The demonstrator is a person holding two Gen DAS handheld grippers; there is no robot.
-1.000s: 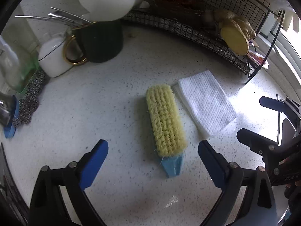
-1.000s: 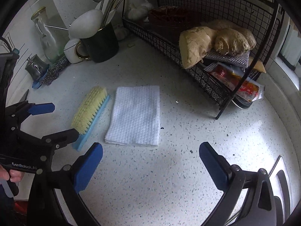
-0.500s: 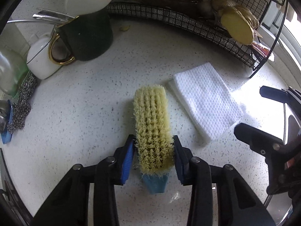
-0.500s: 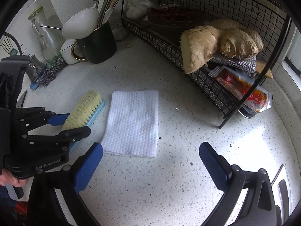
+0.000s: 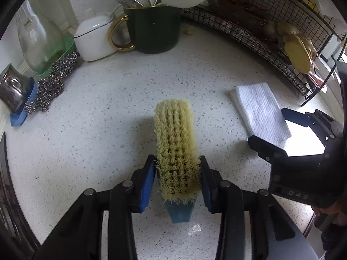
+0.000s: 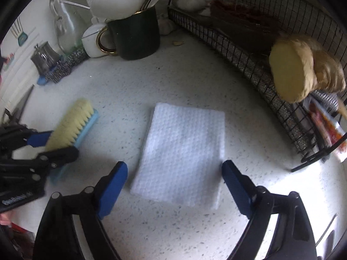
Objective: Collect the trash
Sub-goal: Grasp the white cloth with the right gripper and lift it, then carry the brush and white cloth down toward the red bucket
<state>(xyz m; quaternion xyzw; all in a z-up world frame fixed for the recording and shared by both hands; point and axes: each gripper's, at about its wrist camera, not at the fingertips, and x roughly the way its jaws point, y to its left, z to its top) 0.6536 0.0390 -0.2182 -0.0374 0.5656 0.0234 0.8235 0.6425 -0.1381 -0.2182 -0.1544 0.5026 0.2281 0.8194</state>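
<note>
A scrub brush (image 5: 175, 145) with yellow bristles and a blue back lies bristles-up on the speckled counter (image 5: 104, 134). My left gripper (image 5: 177, 183) is shut on its near end, one pad on each side. The brush also shows in the right wrist view (image 6: 71, 123), held by the left gripper (image 6: 48, 146). A folded white paper towel (image 6: 182, 158) lies flat on the counter, right of the brush; it also shows in the left wrist view (image 5: 260, 110). My right gripper (image 6: 174, 186) is open, its fingertips either side of the towel's near end.
A dark green mug (image 5: 154, 30) with utensils, a white jar (image 5: 95, 36), a glass bottle (image 5: 39, 39) and steel scourers (image 5: 52, 82) stand at the back left. A black wire rack (image 6: 260, 49) with ginger (image 6: 299, 73) and packets runs along the back right.
My left gripper closed on the brush and has shifted it left, away from the towel. My right gripper moved forward and left and now straddles the towel's near end.
</note>
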